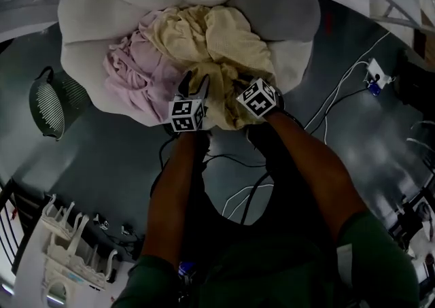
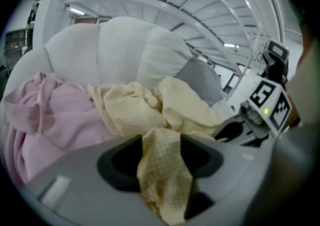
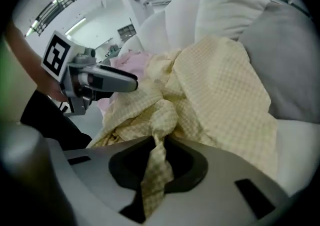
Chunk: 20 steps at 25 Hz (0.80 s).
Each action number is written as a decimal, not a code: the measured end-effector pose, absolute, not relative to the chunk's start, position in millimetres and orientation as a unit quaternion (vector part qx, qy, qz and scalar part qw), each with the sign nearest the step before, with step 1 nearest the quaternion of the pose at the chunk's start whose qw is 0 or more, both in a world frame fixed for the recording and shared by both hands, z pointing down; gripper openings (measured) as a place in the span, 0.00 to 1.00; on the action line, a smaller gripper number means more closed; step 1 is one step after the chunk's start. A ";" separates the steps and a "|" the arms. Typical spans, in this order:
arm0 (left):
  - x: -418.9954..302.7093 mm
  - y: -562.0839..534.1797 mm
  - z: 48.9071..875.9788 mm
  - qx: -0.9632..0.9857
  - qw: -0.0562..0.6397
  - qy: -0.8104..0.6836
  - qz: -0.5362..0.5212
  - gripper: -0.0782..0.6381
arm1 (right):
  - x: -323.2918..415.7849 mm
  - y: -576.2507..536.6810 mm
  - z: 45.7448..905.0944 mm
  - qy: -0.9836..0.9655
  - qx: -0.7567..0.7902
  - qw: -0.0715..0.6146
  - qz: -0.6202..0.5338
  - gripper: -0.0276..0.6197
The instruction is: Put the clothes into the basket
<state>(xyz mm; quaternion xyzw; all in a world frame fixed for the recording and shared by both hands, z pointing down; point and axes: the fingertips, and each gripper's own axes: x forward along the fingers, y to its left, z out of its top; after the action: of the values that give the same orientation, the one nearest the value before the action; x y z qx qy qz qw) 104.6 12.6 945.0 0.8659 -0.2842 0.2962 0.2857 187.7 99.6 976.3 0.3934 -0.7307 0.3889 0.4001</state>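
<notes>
A pale yellow checked garment (image 1: 217,41) lies crumpled beside a pink garment (image 1: 136,69) on a big white cushion (image 1: 88,41). My left gripper (image 1: 194,84) is at the yellow garment's near edge, jaws spread wide; a fold of the yellow cloth (image 2: 162,170) drapes through the gap. The right gripper (image 1: 239,88) sits just right of it, its tips buried in the same garment. A thin twisted strip of yellow cloth (image 3: 156,165) is pinched between its jaws. A dark green laundry basket (image 1: 51,106) stands on the floor at the far left, apart from both grippers.
A grey cushion (image 1: 292,7) lies at the pile's right. White and black cables (image 1: 340,89) trail over the dark floor on the right and by the person's legs. A white rack (image 1: 61,245) stands at lower left.
</notes>
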 end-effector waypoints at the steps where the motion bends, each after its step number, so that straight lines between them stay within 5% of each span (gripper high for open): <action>1: 103.9 14.2 945.1 0.864 0.290 -0.286 0.296 0.44 | 184.6 96.5 968.7 -0.737 0.391 0.390 0.390 0.09; 12: 91.1 -13.1 743.8 0.872 0.322 -0.354 0.098 0.44 | 111.7 49.0 661.4 -0.855 0.409 0.145 0.284 0.07; 20: 41.3 -48.0 522.5 0.860 0.281 -0.422 -0.053 0.44 | 84.0 9.8 445.4 -0.912 0.371 0.079 0.158 0.07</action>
<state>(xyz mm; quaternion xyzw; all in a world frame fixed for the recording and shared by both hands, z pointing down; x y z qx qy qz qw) 41.3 -48.0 522.5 0.8603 -0.4219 -0.0529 0.2811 84.0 9.8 445.4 0.3706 -0.9119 0.1577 0.0786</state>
